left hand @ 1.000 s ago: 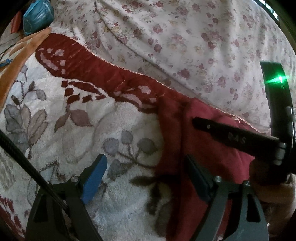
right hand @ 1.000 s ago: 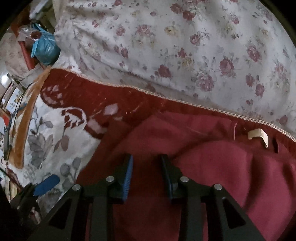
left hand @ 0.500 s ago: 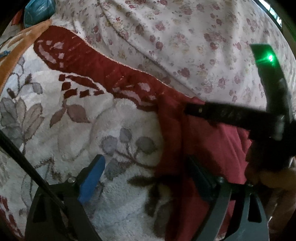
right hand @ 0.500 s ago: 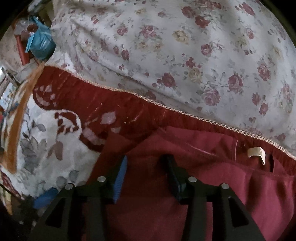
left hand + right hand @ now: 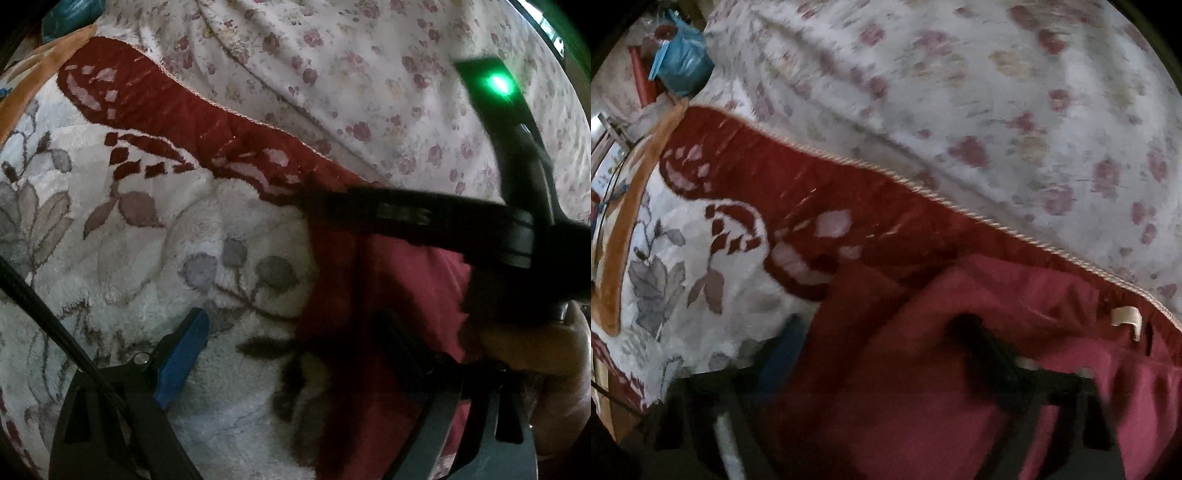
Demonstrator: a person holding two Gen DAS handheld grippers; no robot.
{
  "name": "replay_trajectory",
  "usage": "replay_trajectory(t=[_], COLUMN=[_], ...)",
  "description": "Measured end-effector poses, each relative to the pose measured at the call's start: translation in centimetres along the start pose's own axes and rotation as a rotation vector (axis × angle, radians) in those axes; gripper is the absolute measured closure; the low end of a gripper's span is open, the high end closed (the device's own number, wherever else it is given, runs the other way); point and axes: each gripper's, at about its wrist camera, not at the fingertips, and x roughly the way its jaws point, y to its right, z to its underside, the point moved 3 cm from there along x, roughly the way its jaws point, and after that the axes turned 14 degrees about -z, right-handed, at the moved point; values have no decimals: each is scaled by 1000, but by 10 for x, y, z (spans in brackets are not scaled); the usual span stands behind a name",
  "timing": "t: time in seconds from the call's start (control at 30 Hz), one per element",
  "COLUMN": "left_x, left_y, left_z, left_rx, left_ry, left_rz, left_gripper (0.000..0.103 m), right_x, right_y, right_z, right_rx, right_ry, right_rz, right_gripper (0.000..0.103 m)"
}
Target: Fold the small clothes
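A dark red garment (image 5: 388,295) lies on a fleecy blanket (image 5: 147,236) with grey leaves and a red border. My left gripper (image 5: 291,350) is open, its blue-padded finger over the blanket and its other finger over the garment's left edge. My right gripper (image 5: 886,350) is open wide over the garment (image 5: 923,387), one finger at its left edge, one on the cloth; the view is blurred. It also shows in the left wrist view (image 5: 406,218), crossing above the garment. A cream label (image 5: 1126,317) shows near the garment's collar.
A white sheet with red roses (image 5: 369,74) covers the far side of the bed. A teal bag (image 5: 683,62) stands at the far left past the blanket's orange edge (image 5: 631,221). A hand (image 5: 535,350) holds the right gripper's handle.
My right gripper has opened from a narrow gap to a wide one and swept left over the garment. My left gripper has stayed open and barely moved.
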Motion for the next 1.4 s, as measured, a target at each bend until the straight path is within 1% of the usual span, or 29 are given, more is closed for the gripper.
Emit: replay_trajectory(t=[0.03,0.07,0.1,0.13,0.17,0.23,0.27,0.3,0.33,0.37,0.47,0.53,0.57,0.63,0.67,0.7,0.73,0.8,0.87,0.97,1.0,1.03,1.07,1.1,1.13,1.2,1.27,1.33,1.4], left_x=[0,0,0,0,-1,-2,-3,-4,-5,-7,-23,-34,-42,-50,-53,-55,-57,-60,-59,-58,-57,-57,-55,-54,-53,-53,-54,-53,-50], left_y=[1,1,3,6,9,15,18,22,26,29,36,39,42,47,50,52,54,54,56,56,57,56,55,55,54,54,54,54,55], left_z=[0,-1,-1,0,0,2,2,3,4,5,7,8,8,8,7,8,9,9,11,9,9,10,10,11,11,12,13,15,17], left_rx=[1,3,7,14,24,45,56,67,78,88,122,130,140,164,174,181,187,197,206,212,215,219,222,225,226,232,241,254,265], left_ry=[4,7,10,16,22,28,27,20,6,2,75,104,133,173,184,190,194,201,204,202,200,198,195,193,192,199,221,232,226], left_rz=[0,0,1,5,9,22,43,78,122,145,177,219,238,244,246,249,254,256,252,251,244,237,219,206,192,172,134,104,91], left_gripper=[12,12,12,12,12,13,21,46,61,67,77,79,79,80,80,80,80,80,80,80,80,80,80,77,75,52,38,36,36], right_x=[-6,-10,-18,-25,-31,-43,-47,-51,-54,-56,-64,-73,-78,-87,-90,-93,-93,-85,-71,-42,-35,-31,-30,-32,-36,-45,-54,-60,-65], right_y=[7,11,16,19,20,21,20,20,21,21,26,30,31,33,33,32,29,23,16,12,13,15,16,18,21,27,34,39,42], right_z=[1,2,3,5,5,7,8,9,10,11,13,15,15,15,14,13,11,7,1,-2,-2,0,1,4,7,11,15,14,15], right_rx=[10,20,38,53,58,50,47,42,39,41,59,86,104,137,151,164,167,157,137,142,151,153,145,129,119,117,124,132,138], right_ry=[10,17,30,43,53,81,88,93,96,96,104,112,117,114,115,123,117,68,10,-56,-73,-78,-69,-56,-34,-1,20,31,39], right_rz=[-11,-37,-78,-116,-138,-148,-150,-151,-149,-149,-153,-177,-189,-207,-216,-228,-243,-248,-224,-218,-218,-213,-194,-160,-156,-170,-178,-187,-191], right_gripper=[47,57,62,71,78,81,83,84,84,84,85,84,82,52,23,11,10,10,10,10,15,24,46,63,67,71,72,72,72])
